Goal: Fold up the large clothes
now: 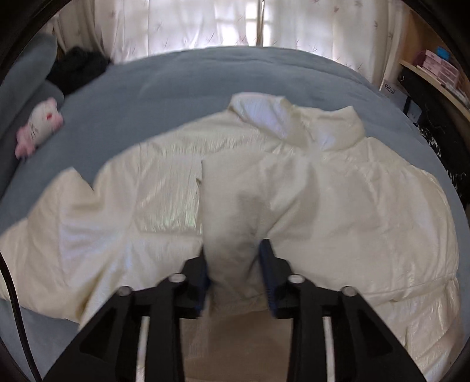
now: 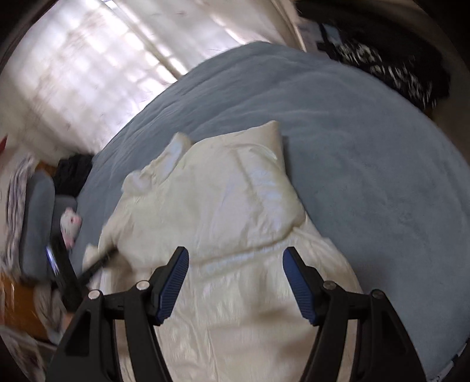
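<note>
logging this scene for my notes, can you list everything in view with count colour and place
jacket: one, cream white and shiny, spread on the bed, a fold of it pinched in the left gripper
bed cover: one, blue-grey, under the jacket
soft toy: one, white and pink, on the bed's left side beside the pillow
pillow: one, blue-grey, at the bed's left end
dark clothes: one heap, black, far left corner of the bed
curtains: white, across the window behind the bed
shelf: one, wooden, right of the bed, with pink boxes on it
left gripper: one, black with blue pads, shut on the jacket
right gripper: one, black with blue pads, open above the jacket
</note>
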The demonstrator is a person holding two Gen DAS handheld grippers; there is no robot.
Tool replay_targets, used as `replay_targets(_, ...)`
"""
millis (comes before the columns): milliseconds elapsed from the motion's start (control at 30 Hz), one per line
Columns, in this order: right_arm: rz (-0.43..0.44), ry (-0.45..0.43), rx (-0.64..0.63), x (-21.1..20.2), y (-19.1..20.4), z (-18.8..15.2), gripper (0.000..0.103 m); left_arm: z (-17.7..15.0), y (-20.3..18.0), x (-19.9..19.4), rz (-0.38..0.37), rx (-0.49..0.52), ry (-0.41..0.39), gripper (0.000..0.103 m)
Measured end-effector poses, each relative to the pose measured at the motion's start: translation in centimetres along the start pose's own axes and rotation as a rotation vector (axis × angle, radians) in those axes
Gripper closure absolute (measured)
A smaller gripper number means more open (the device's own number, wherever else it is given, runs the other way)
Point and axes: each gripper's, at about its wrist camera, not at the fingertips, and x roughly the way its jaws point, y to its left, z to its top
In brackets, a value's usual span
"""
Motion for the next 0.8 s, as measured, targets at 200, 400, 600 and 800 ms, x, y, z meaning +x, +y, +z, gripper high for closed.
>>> replay_targets(200, -0.047, 0.012, 0.027, 4.8, -1.5, 5.4, 0.036, -0.2, 1.6, -0.5, -0.13, -0.043, -0.058, 0.024)
replay_targets(400, 0.002, 0.074, 0.095, 11.6, -3.8, 9.5, 0.036, 1.6, -0.2, 1.3, -0.053, -0.025, -0.007, 0.019)
replay_targets(600, 0.102, 0.093, 0.153, 15.5, -5.0, 9.8, 0.054, 2.5, -0.5, 3.2, -0.071, -0.093, -0.01, 0.06)
replay_targets(800, 0.046, -0.058, 0.019, 13.3, -4.1, 9.5, 0.081, 2.8, -2.2, 4.1, -0.046, -0.033, -0.038, 0.064)
